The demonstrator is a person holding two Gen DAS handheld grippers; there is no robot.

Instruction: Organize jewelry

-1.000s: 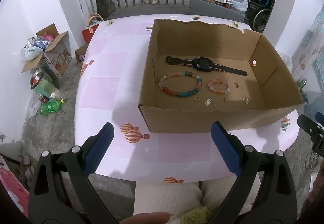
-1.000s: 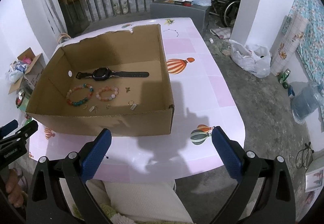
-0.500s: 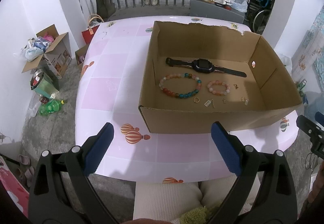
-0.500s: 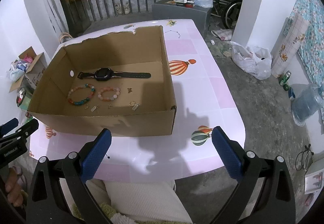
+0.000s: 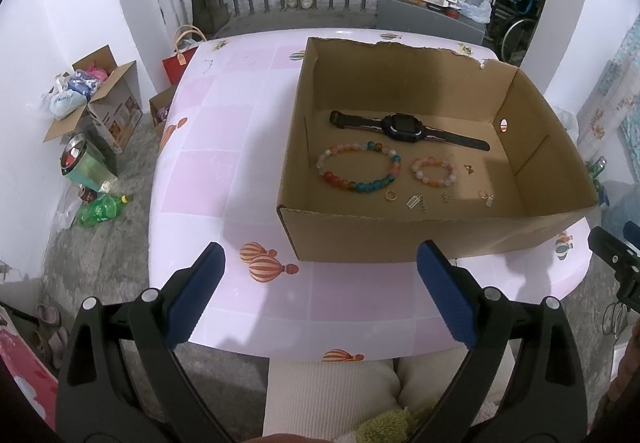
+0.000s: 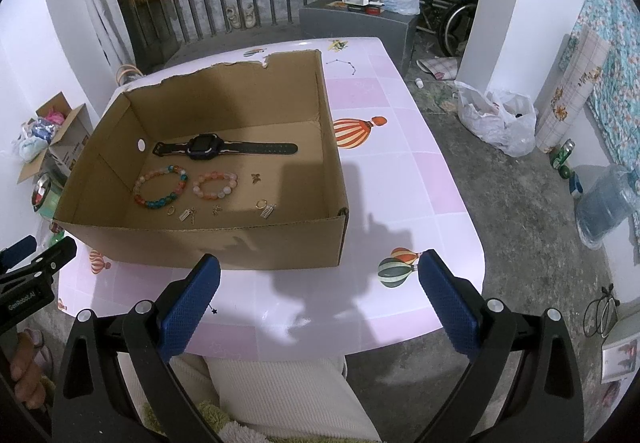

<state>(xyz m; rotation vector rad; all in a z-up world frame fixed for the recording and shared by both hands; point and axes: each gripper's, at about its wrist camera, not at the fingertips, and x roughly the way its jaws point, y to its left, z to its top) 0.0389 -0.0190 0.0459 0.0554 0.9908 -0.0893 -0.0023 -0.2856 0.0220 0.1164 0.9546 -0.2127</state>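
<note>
Both hand-held grippers, left (image 5: 320,291) and right (image 6: 318,297), hang wide open and empty above the bench (image 5: 224,147) edge. The jewelry lies ahead inside the cardboard box (image 5: 420,239), the watch (image 5: 404,127) crosswise; the left looks marginally nearer the bracelets (image 5: 358,171).

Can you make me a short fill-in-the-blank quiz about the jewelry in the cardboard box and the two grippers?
1. The black watch lies inside the cardboard ____.
2. There are ____ beaded bracelets below the watch.
3. The multicolored bracelet is ____ than the pink bracelet.
4. The left gripper and the right gripper are both ____ and hold nothing.

Missing words: box; two; bigger; open
</note>
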